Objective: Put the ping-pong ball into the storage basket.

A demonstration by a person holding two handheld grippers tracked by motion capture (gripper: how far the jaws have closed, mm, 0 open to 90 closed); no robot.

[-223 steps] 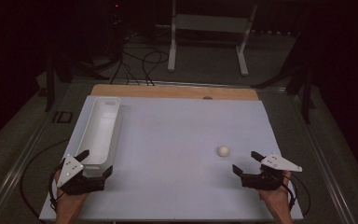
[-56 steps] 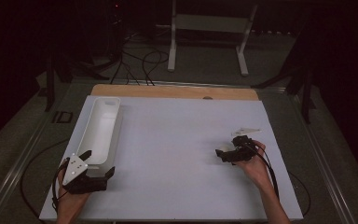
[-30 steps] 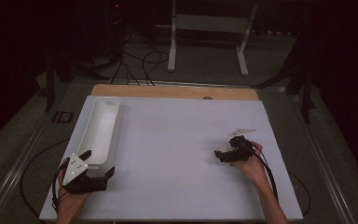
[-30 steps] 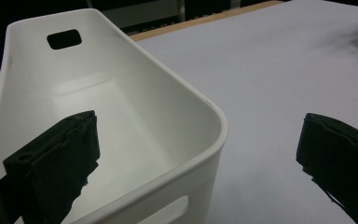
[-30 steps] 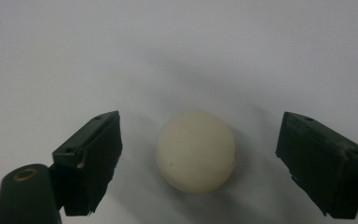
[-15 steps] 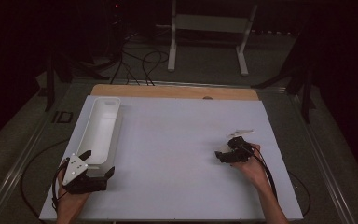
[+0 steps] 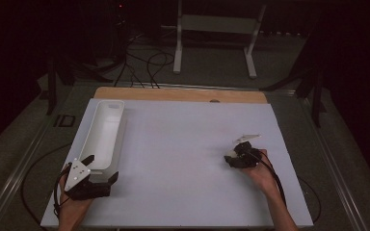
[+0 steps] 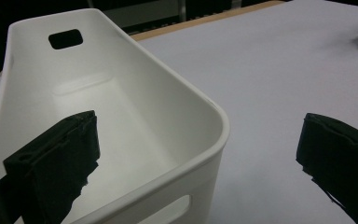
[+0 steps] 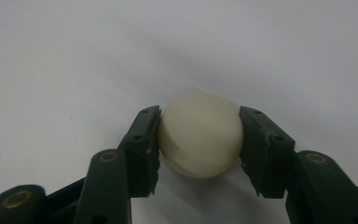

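Right hand-held gripper (image 9: 199, 140) has just closed, clamped on the ball (image 9: 199, 135), seemingly on the table (image 9: 74, 56).

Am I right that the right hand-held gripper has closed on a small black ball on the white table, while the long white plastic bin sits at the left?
Not quite: the small round ball is cream-white, not black, as the right gripper view shows. The rest holds.
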